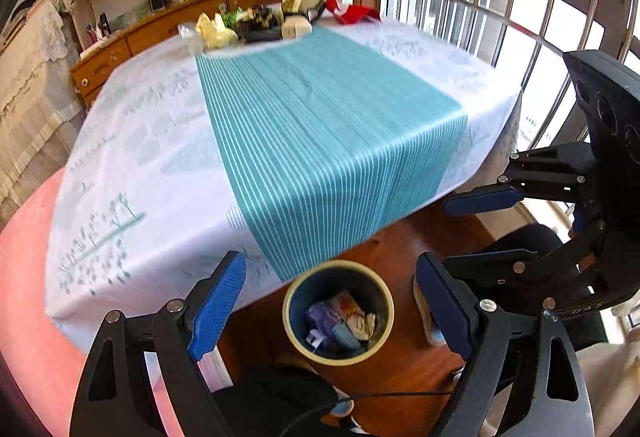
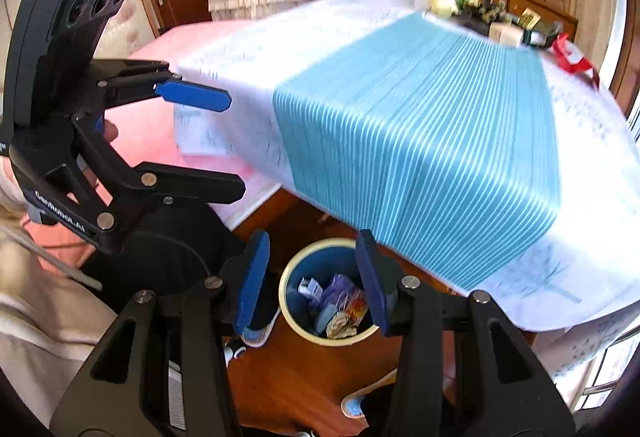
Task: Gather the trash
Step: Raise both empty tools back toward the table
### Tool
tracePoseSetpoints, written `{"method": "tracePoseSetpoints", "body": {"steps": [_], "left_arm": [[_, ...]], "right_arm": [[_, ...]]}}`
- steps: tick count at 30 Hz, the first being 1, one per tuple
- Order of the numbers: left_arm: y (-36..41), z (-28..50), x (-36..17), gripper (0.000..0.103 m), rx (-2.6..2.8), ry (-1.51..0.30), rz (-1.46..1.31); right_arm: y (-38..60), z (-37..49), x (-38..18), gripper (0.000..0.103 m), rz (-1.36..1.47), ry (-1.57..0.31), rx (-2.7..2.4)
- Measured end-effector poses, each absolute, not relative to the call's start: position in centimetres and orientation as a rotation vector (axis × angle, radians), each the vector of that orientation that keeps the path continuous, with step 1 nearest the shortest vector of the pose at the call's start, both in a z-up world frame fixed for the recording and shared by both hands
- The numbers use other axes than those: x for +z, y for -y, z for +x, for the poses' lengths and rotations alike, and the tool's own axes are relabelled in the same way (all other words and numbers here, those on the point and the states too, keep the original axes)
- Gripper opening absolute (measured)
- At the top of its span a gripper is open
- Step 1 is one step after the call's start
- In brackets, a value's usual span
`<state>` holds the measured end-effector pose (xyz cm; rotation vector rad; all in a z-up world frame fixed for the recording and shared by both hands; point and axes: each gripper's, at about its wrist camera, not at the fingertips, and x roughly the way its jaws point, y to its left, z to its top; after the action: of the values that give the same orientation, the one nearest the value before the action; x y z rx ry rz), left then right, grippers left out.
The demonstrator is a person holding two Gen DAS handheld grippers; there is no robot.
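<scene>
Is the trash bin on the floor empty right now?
No. The trash bin on the wooden floor already holds several crumpled wrappers, seen through its open top in the left wrist view.

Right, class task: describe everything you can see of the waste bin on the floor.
The waste bin is round and open-topped, with a cream rim and dark blue inside, probably plastic. It stands upright on the wooden floor, just beyond the table's draped edge. It holds crumpled trash: purple wrapping, white paper, a colourful packet. Nothing visibly touches it except the floor.
</scene>
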<state>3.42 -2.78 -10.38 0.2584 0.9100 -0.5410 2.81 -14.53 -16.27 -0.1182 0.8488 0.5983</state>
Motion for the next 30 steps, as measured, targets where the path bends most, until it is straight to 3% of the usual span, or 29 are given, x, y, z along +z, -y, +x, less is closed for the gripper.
{"method": "tracePoseSetpoints", "body": {"steps": [13, 26, 28, 30], "left_arm": [[3.0, 10.2, -1.5, 0.088, -0.513, -0.834, 0.244], [5.5, 26.6, -0.5, 0.087, -0.487, -0.868, 0.166], [6.3, 30.0, -1.1, 0.086, -0.486, -0.884, 0.150], [7.3, 33.0, -1.7, 0.086, -0.487, -0.891, 0.151]], "right_arm": [[18.1, 8.8, -6.5, 0.042, -0.074, -0.771, 0.493], [25.5, 24.0, -3.6, 0.042, -0.016, -0.762, 0.266], [27.3, 27.0, -3.4, 0.048, 0.033, -0.767, 0.213], [29.4, 30.1, -3.1, 0.066, 0.104, -0.771, 0.161]]}}
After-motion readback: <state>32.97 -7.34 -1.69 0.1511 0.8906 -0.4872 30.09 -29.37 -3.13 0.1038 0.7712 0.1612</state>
